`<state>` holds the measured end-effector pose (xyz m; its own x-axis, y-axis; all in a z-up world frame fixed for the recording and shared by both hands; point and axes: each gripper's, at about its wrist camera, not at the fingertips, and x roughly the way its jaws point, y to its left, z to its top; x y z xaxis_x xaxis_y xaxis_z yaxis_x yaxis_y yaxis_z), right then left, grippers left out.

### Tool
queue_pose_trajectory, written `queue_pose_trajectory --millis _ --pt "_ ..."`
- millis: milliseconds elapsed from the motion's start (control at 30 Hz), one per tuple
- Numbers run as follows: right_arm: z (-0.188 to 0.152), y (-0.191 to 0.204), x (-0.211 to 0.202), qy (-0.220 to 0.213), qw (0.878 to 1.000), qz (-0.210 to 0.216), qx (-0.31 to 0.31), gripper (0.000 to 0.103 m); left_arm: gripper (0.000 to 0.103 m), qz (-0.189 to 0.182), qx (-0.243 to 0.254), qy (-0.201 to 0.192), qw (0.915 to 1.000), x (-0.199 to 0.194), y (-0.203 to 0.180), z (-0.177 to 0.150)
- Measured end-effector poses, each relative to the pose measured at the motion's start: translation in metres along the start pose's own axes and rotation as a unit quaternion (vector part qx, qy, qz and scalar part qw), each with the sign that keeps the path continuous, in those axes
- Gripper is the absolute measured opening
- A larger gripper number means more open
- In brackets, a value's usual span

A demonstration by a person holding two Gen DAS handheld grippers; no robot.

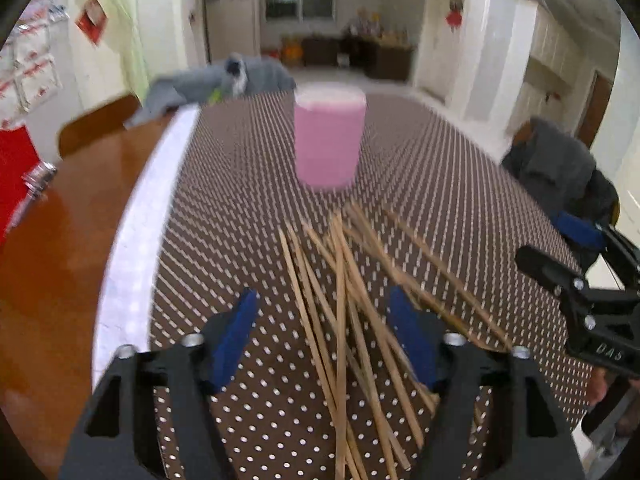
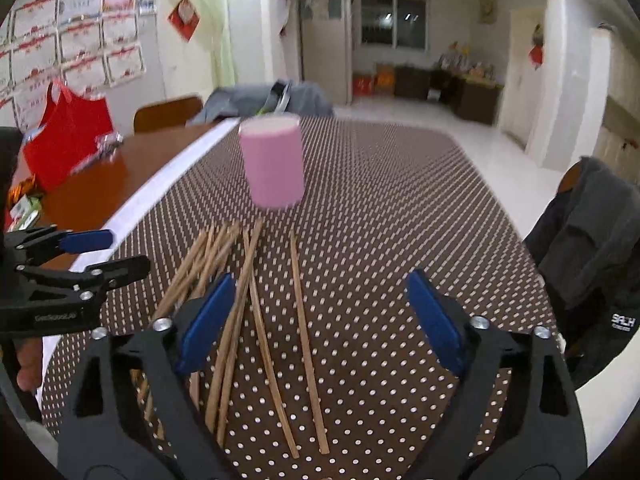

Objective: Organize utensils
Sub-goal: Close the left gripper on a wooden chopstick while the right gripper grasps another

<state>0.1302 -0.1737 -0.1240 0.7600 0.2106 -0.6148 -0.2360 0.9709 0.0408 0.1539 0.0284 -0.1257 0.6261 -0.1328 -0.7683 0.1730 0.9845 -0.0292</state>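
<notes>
Several wooden chopsticks (image 1: pixel 344 312) lie in a loose crossed pile on the brown dotted tablecloth (image 1: pixel 240 208). A pink cup (image 1: pixel 329 136) stands upright just beyond them. My left gripper (image 1: pixel 324 304) is open and empty, its blue pads on either side of the pile's near part. My right gripper (image 2: pixel 320 284) is open and empty over the chopsticks (image 2: pixel 256 320), with the pink cup (image 2: pixel 273 164) ahead. The right gripper also shows in the left wrist view (image 1: pixel 560 248), and the left gripper in the right wrist view (image 2: pixel 108 252).
Bare wooden table (image 1: pixel 60 280) lies left of the cloth's white edge. A red bag (image 2: pixel 68 136) sits on it. Grey clothing (image 2: pixel 260 98) lies at the far end. A chair with a dark jacket (image 2: pixel 592 232) stands at the right.
</notes>
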Motion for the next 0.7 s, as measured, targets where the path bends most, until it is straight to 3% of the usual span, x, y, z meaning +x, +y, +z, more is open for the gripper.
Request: queue_pose_trajectory --millis 67,133,300,433,500,700 --pt "-0.002 0.001 0.011 0.022 1.000 0.008 -0.003 0.080 0.052 -0.007 -0.002 0.037 0.9993 0.018 0.001 -0.004" --pt "-0.006 0.000 0.019 0.039 0.999 0.008 -0.010 0.080 0.051 -0.015 0.003 0.048 0.9987 0.025 -0.001 -0.007" --pt "-0.009 0.001 0.034 0.066 0.997 0.019 -0.014 0.078 0.035 -0.006 0.031 0.073 0.9968 0.037 -0.014 -0.006" --pt "-0.008 0.000 0.047 0.092 0.995 0.029 -0.023 0.073 0.018 -0.009 0.027 0.107 0.9939 0.053 -0.009 -0.001" --pt "-0.006 -0.001 0.052 0.103 0.994 0.036 -0.023 0.067 0.007 -0.003 0.024 0.107 0.9939 0.056 -0.007 0.001" --pt "0.004 -0.006 0.076 0.152 0.987 0.051 -0.020 0.047 0.006 -0.015 0.014 0.112 0.9935 0.061 -0.001 0.007"
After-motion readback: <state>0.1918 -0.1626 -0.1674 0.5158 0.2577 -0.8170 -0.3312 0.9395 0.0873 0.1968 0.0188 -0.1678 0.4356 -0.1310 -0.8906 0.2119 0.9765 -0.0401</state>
